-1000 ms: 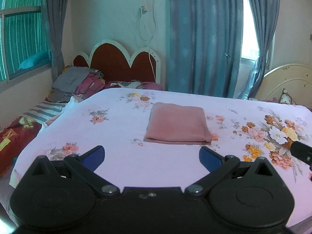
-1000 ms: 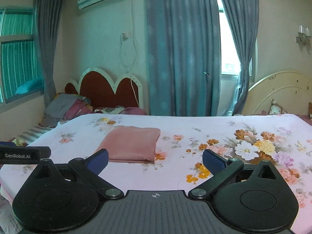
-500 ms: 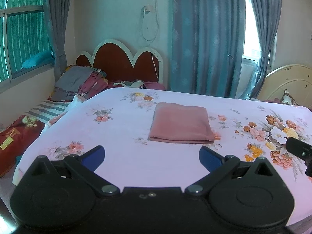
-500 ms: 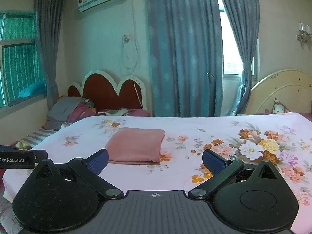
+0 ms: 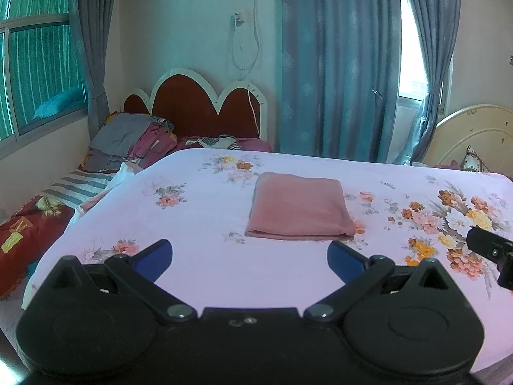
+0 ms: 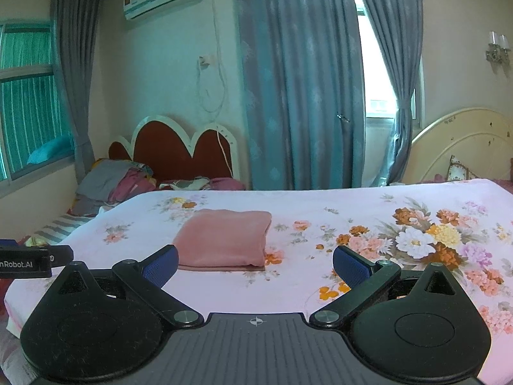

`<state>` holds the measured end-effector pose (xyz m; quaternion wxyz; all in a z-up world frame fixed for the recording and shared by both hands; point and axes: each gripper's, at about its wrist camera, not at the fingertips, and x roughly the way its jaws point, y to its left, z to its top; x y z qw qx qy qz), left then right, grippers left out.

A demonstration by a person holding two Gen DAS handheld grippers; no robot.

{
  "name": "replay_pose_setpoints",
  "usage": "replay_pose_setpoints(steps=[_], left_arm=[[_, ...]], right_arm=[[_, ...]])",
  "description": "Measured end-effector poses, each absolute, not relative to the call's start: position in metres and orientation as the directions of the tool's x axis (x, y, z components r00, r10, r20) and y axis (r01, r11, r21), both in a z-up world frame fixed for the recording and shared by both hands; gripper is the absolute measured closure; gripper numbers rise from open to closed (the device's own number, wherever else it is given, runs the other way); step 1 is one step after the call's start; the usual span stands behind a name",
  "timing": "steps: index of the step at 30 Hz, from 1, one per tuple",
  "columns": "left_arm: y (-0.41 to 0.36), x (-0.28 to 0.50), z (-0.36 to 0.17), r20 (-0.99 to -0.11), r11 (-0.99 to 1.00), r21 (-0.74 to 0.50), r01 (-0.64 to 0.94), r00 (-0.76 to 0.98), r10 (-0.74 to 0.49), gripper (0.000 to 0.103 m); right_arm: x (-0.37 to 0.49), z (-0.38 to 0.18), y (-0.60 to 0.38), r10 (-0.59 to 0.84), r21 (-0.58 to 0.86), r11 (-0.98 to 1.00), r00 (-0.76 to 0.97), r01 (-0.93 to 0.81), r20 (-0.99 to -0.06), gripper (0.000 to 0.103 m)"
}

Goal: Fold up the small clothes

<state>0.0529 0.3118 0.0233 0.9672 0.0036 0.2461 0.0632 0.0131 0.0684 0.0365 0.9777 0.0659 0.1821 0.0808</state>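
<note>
A pink cloth (image 5: 299, 207) lies folded into a neat rectangle on the floral bedsheet (image 5: 205, 256), flat and untouched. In the right wrist view the same pink cloth (image 6: 224, 240) sits left of centre. My left gripper (image 5: 250, 258) hovers open in front of the cloth, well short of it, with nothing between its blue pads. My right gripper (image 6: 255, 266) is also open and empty, held back from the cloth's near right corner. Part of the right gripper's body (image 5: 490, 250) shows at the left view's right edge.
A pile of unfolded clothes (image 5: 134, 141) lies by the red headboard (image 5: 198, 109) on a second bed at the left. Blue curtains (image 5: 336, 64) hang behind. A cream headboard (image 5: 474, 134) stands at the right. The bed's near edge is just below the grippers.
Both grippers have tilted up slightly and drawn back a little, so the cloth sits lower in both views. The cloth has not moved and both grippers stay open.
</note>
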Motion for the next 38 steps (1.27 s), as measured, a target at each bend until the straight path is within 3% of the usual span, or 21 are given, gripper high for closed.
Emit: replay_pose_setpoints(steps=[26, 33, 38], left_arm=[[0.320, 0.067, 0.016, -0.511, 0.993, 0.032, -0.111, 0.853, 0.112, 0.000], [0.325, 0.086, 0.009, -0.503, 0.994, 0.018, -0.106, 0.859, 0.100, 0.003], [0.331, 0.129, -0.006, -0.544, 0.994, 0.014, -0.111, 0.833, 0.101, 0.000]], right_arm=[[0.028, 0.027, 0.075, 0.200, 0.164, 0.975, 0.907, -0.148, -0.371, 0.002], [0.047, 0.016, 0.073, 0.189, 0.169, 0.977, 0.895, -0.130, -0.403, 0.002], [0.070, -0.002, 0.062, 0.158, 0.175, 0.981, 0.881, -0.088, -0.446, 0.002]])
